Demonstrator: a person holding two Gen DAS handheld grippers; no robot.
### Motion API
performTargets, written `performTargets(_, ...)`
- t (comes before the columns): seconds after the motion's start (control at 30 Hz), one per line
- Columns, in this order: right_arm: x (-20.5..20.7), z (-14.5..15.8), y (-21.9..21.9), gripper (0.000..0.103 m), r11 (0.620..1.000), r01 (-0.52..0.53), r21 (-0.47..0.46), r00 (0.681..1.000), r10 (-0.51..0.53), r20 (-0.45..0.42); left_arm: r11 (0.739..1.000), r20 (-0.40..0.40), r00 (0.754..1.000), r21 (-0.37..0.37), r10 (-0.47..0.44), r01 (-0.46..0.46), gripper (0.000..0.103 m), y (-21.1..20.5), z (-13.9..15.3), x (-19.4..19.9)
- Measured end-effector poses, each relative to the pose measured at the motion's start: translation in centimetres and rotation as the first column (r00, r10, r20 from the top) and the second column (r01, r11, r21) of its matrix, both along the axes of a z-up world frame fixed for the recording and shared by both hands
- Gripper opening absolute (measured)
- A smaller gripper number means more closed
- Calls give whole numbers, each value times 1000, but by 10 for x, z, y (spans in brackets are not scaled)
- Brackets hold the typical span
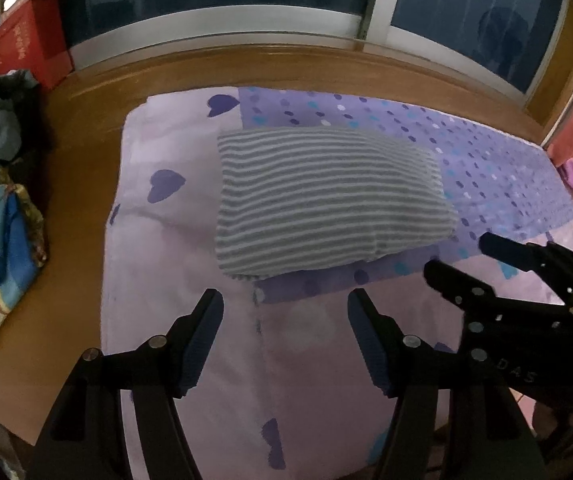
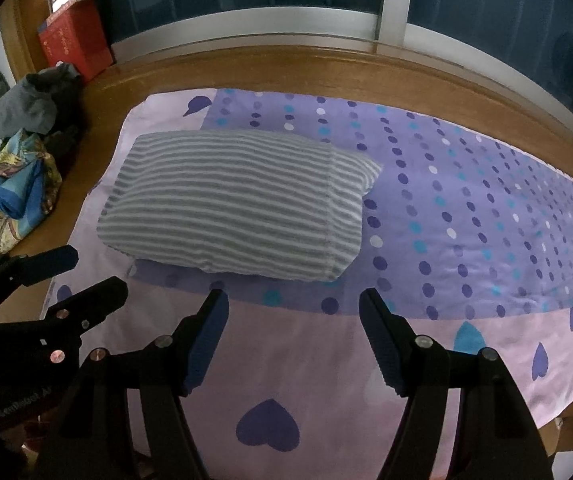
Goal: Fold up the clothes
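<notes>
1. grey-and-white striped knit garment lies already folded into a compact rectangle on the lilac sheet with purple hearts and a dotted purple band, near the sheet's far left part, straddling the seam between plain lilac and dotted band.
2. sheet is spread over a brown wooden desk under a window.
3. left gripper fingers released, spread apart, nothing between them; it hovers over bare sheet just short of the garment's near edge.
4. right gripper fingers also released and empty, hanging above the sheet near the garment's near right corner, not touching it.
5. the two grippers sit side by side, each visible in the other's view.
6. heap of unfolded clothes, grey cloth on top of blue-yellow patterned fabric, sits on the desk to the left, off the sheet; red cardboard box behind it by the window.
7. step judgement: this garment looks done, so the moment falls between items.
8. next move likely calls for clearing the folded piece aside or reaching left to the heap, pinching one loose item and spreading it flat on the sheet.
</notes>
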State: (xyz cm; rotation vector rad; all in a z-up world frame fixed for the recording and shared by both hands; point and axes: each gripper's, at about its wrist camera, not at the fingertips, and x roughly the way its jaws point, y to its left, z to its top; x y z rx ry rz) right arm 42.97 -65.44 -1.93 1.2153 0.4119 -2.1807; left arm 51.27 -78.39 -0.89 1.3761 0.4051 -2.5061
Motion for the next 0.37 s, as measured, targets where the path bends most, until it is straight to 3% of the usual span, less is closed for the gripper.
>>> performTargets(0.37,-6,-1,0,69,1000,7,8,1000,-7,8,1000,26,1000,-16,5,-5,66,2,-4,-7)
